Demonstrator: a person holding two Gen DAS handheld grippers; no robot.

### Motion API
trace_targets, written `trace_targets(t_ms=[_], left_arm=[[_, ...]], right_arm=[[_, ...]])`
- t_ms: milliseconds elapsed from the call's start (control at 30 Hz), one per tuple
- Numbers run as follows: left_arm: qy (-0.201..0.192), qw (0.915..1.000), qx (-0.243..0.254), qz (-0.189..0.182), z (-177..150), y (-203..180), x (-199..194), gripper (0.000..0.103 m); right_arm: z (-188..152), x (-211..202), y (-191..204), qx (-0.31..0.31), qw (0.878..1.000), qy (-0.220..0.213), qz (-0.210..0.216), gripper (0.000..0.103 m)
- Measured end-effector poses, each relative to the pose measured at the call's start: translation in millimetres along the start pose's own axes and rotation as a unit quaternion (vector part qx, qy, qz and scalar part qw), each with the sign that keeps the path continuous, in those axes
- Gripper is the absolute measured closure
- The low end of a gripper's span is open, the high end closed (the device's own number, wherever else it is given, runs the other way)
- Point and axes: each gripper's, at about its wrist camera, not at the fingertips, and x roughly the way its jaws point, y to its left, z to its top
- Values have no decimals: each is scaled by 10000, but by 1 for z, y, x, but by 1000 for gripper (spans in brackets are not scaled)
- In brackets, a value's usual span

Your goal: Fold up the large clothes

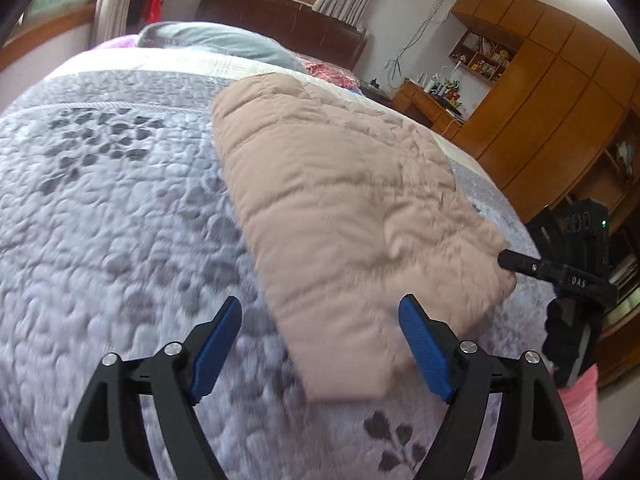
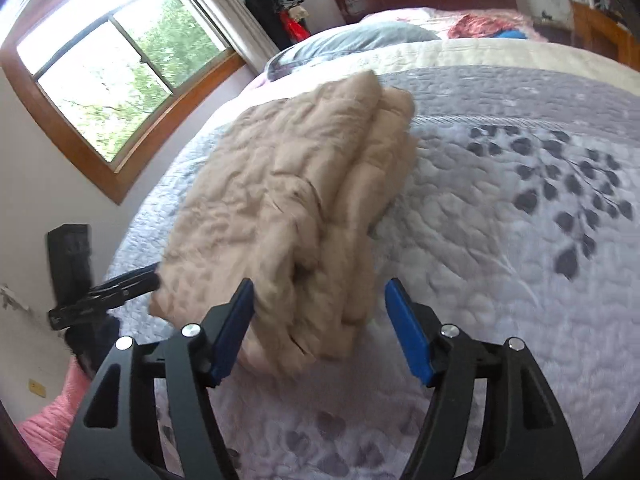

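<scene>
A beige quilted jacket (image 1: 344,208) lies folded into a long thick bundle on the bed; it also shows in the right wrist view (image 2: 288,208). My left gripper (image 1: 320,320) is open, just above the near end of the jacket, holding nothing. My right gripper (image 2: 320,312) is open at the other side of the bundle's near end, holding nothing. The right gripper's body (image 1: 560,272) shows at the right edge of the left wrist view. The left gripper's body (image 2: 104,292) shows at the left of the right wrist view.
The bed is covered by a grey-lilac quilt (image 1: 120,208) with a dark leaf pattern. A grey pillow (image 1: 224,42) and a dark headboard (image 1: 280,12) lie at the far end. Wooden cabinets (image 1: 552,92) stand to one side, a window (image 2: 120,64) to the other. Pink cloth (image 2: 52,412) hangs near the bed's edge.
</scene>
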Motion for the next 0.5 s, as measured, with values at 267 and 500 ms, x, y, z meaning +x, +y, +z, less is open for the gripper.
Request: trace_targets(t_ms=[267,500], left_arm=[[143,9993,176,298,-11,12,19,16],[76,9981,58,601,-13,2,-2,17]], right_arm=[[-15,41,-29,434,9986,288,9,41],[-16,21,-16,430,9986,134,-286,38]])
